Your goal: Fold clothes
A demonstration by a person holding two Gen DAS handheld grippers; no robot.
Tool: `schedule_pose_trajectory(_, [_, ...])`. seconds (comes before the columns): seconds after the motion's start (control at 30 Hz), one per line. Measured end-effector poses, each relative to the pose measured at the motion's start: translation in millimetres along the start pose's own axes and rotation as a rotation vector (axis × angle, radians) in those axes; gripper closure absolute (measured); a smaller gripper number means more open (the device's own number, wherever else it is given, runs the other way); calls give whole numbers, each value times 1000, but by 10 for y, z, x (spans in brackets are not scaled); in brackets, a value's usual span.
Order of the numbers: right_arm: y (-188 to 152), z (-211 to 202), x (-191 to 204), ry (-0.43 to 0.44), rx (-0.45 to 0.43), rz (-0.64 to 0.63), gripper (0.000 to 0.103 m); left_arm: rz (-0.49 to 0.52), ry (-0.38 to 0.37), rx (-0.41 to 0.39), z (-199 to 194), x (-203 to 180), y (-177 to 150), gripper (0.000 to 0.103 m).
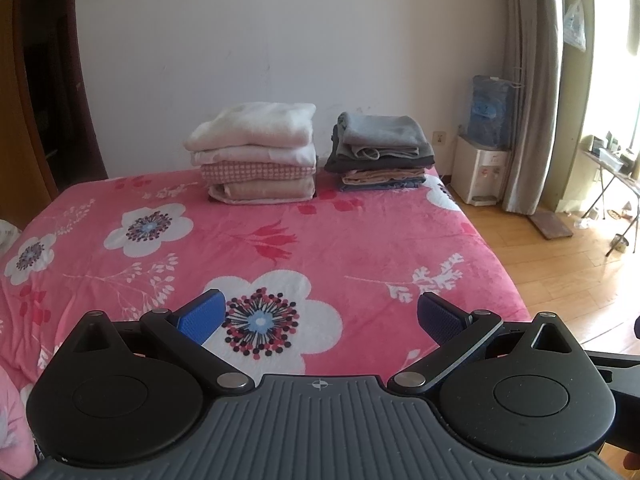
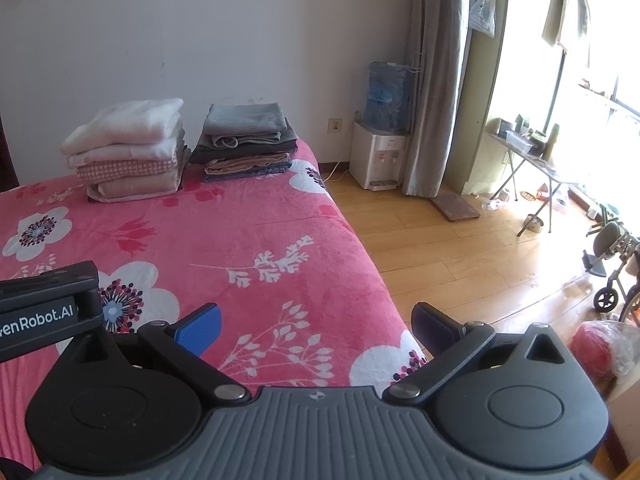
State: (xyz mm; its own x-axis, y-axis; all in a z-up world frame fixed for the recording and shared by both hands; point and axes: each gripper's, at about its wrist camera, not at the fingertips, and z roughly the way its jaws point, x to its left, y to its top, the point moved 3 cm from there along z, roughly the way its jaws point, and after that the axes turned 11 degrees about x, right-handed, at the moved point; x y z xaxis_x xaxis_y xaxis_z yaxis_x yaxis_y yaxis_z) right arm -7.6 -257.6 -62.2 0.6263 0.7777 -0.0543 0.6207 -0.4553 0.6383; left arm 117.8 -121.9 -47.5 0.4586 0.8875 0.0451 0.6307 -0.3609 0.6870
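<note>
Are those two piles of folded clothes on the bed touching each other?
Apart. The left wrist view shows a dark gap between the light pile and the grey pile, down to the pink bedspread.

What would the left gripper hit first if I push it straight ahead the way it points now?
Probably the pink floral bedspread: the open left gripper looks down slightly at bare cover. If it runs level instead, the light clothes stack by the wall comes first. Depth is unclear.
</note>
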Motion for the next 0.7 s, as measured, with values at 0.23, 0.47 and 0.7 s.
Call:
schedule_pose_trajectory(0.23, [11,-1,15,-1,-1,-1,0,-2,1,0,4,19,2,0])
schedule_pose_trajectory(0.47, [1,7,13,-1,1,-2,0,-1,3,2,3,19,-13,0])
schedule_pose_trajectory(0.7, [0,-4,15,-2,1,-1,0,-3,5,2,-1,19,-15,0])
